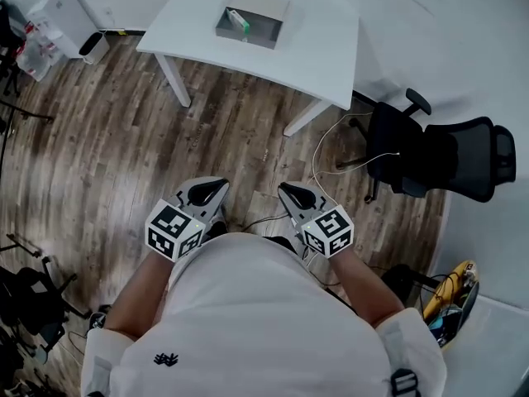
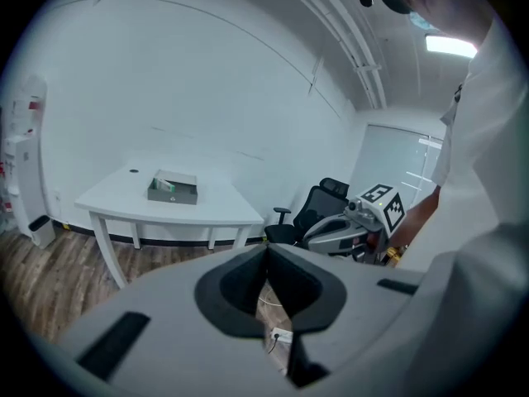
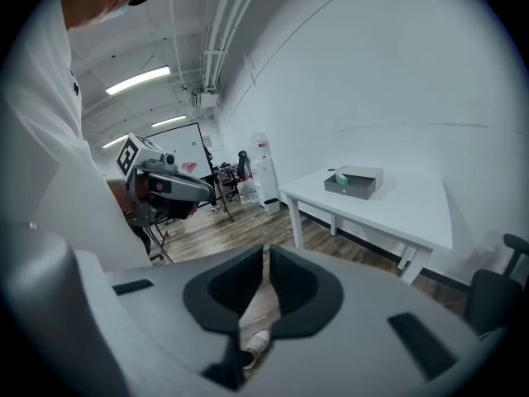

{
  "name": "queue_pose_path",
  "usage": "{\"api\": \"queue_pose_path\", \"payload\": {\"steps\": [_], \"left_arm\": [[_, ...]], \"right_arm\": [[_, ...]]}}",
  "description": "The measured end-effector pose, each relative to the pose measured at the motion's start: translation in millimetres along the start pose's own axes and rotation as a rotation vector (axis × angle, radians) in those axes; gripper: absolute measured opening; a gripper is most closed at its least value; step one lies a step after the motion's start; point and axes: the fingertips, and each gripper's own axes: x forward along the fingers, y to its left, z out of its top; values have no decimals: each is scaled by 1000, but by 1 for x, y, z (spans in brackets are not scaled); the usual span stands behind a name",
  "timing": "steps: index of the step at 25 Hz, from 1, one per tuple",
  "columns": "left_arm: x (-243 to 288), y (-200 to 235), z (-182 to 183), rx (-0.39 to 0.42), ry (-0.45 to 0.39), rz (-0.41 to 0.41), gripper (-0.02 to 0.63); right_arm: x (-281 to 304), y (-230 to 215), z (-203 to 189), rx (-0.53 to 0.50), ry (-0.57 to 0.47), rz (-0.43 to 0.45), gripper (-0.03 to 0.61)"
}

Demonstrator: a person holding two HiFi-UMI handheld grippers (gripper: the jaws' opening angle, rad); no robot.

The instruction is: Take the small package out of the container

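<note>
A grey open container (image 1: 250, 25) stands on the white table (image 1: 314, 48) at the far end of the room, with a small green-and-white package (image 1: 238, 19) inside it. The container (image 2: 173, 189) and the package (image 2: 165, 184) look small and distant in the left gripper view. The right gripper view also shows the container (image 3: 355, 182) and package (image 3: 340, 177) far off. Both grippers are held close to the person's body, well short of the table. My left gripper (image 1: 220, 185) is shut and holds nothing. My right gripper (image 1: 283, 188) is also shut and holds nothing.
A black office chair (image 1: 430, 160) stands right of the table, with a white cable (image 1: 331, 143) trailing over the wooden floor (image 1: 99, 155). A white cabinet (image 1: 62, 15) is at the far left, black stands (image 1: 25, 296) at the near left, and yellow-black gear (image 1: 453, 292) at the near right.
</note>
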Motion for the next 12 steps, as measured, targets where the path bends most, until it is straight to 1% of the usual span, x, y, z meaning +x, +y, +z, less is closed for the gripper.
{"api": "queue_pose_path", "payload": {"steps": [3,6,9,12], "left_arm": [[-14,36,-1,2,17,6,8],[-24,67,-3,-21,19,19,8],[-31,85,1,-50,-3,42,8],[-33,102,7,-79,-32,80,8]], "right_arm": [[32,0,25,-14,-8,0,14],[58,-4,47,-20,-13,-3,14],[78,-12,63,-21,-12,-3,14],[96,-31,76,-24,-10,-1,14]]}}
